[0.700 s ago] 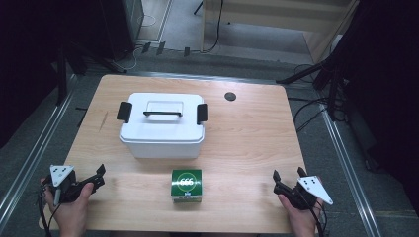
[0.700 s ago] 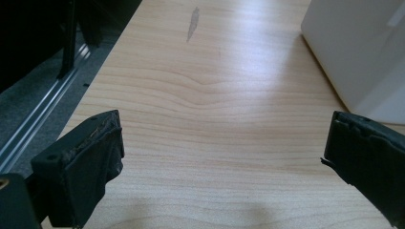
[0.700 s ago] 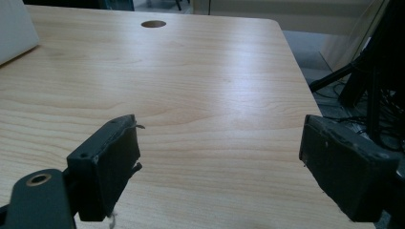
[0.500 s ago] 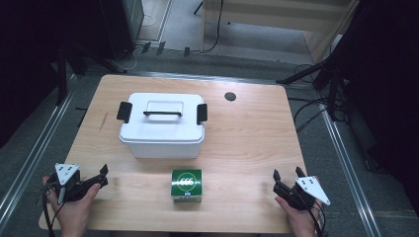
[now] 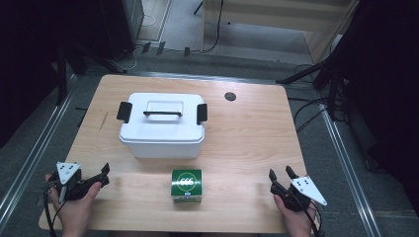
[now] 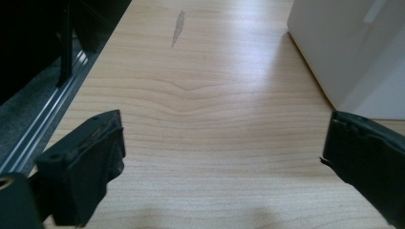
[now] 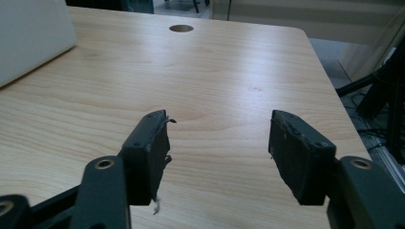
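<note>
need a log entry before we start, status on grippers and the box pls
Left gripper open, empty, near table's left edge. Right gripper open, empty, near right edge. White lidded box closed; green box in front, apart. Nothing between.

high view: overhead, facing forward-down | gripper views: low, close over table (image 5: 257,128) | shared: white box (image 5: 162,129)

A small green box (image 5: 186,184) sits on the wooden worktop (image 5: 257,133). Its top face carries a white round emblem with white characters that look like "666", though they are too small to be sure. No other text, label or number can be read.
</note>
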The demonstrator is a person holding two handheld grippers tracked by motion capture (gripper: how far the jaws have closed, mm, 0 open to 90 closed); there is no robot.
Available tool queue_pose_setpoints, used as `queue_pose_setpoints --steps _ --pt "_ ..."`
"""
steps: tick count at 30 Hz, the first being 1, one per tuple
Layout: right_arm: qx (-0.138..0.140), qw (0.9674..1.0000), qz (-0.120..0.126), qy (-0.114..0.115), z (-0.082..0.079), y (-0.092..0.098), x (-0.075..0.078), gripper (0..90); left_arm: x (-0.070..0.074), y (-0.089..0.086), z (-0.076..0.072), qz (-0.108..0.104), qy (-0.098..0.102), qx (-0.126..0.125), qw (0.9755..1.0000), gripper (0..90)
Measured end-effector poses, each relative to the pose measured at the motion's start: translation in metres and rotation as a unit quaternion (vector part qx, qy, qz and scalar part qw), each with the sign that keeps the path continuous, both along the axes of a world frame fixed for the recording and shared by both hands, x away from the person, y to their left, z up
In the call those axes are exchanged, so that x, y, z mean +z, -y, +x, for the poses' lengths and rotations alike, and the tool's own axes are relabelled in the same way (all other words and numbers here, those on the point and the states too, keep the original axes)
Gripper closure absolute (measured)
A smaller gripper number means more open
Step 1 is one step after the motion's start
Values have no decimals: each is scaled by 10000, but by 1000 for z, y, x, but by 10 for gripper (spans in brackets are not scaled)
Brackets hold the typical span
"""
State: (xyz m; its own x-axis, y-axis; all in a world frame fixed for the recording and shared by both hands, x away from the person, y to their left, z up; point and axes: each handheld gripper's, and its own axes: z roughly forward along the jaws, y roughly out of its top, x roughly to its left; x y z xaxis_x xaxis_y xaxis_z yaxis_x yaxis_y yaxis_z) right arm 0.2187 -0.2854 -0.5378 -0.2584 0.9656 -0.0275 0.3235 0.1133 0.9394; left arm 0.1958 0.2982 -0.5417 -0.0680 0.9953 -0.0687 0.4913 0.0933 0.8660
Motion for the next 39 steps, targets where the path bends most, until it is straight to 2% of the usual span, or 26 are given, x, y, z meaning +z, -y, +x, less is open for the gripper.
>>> queue_pose_setpoints --steps 2,3,4,8,9,10,13,17,21,23,24,26,27,28,29,30,33,34,36,37,38,39 --pt "95 9998 -41 -155 0 -4 1 465 0 3 1 17 -7 -38 10000 33" --pt "95 9998 -41 -155 0 -4 1 465 0 3 1 17 -7 -38 10000 40" --pt "63 9997 -174 -142 0 -8 2 485 1 6 1 19 4 -51 10000 49" --pt "168 9996 -183 -129 0 -14 2 482 1 9 1 25 -18 -82 10000 70" --pt "198 9995 -191 -177 0 -17 3 482 2 10 1 16 -23 -78 10000 83" --pt "241 9994 -167 -196 0 -20 4 484 3 13 1 -9 -3 -51 10000 147" --pt "269 9992 -175 -238 -1 -27 7 496 4 18 1 14 3 -97 10000 163" --pt "328 9989 -179 -294 0 -38 10 536 5 26 2 35 -15 -158 9999 230" --pt "195 9988 -371 -269 2 -48 13 593 7 31 5 64 0 -194 9998 261" --pt "308 9986 -286 -315 6 -57 17 635 11 34 7 28 9 -214 9998 301" --pt "365 9985 -271 -317 7 -61 18 650 13 36 9 43 -4 -244 9997 361" --pt "543 9978 -250 -296 10 -71 22 687 17 38 14 29 -6 -246 9997 396" --pt "704 9968 -234 -285 14 -81 26 712 19 38 16 4 -8 -264 9996 456" --pt "779 9964 -202 -269 16 -86 27 725 22 39 21 -83 -47 -268 9996 479" --pt "779 9964 -202 -269 16 -86 27 725 22 39 21 -83 -47 -268 9996 505" --pt "973 9948 -157 -263 21 -97 30 756 25 38 27 -148 -101 -300 9994 534" --pt "1101 9934 -132 -285 27 -105 32 789 26 38 33 -179 -167 -333 9991 615" --pt "1234 9917 -105 -334 35 -114 33 839 27 38 40 -191 -267 -391 9987 643" --pt "1268 9912 -86 -359 39 -117 33 854 28 38 44 -230 -342 -436 9982 701" --pt "1312 9905 -31 -403 44 -121 33 869 28 38 49 -277 -415 -502 9975 701" --pt "1442 9882 94 -518 53 -128 33 900 30 40 54 -291 -486 -541 9969 743" --pt "1461 9875 121 -575 56 -133 32 900 31 40 57 -280 -519 -602 9964 764"
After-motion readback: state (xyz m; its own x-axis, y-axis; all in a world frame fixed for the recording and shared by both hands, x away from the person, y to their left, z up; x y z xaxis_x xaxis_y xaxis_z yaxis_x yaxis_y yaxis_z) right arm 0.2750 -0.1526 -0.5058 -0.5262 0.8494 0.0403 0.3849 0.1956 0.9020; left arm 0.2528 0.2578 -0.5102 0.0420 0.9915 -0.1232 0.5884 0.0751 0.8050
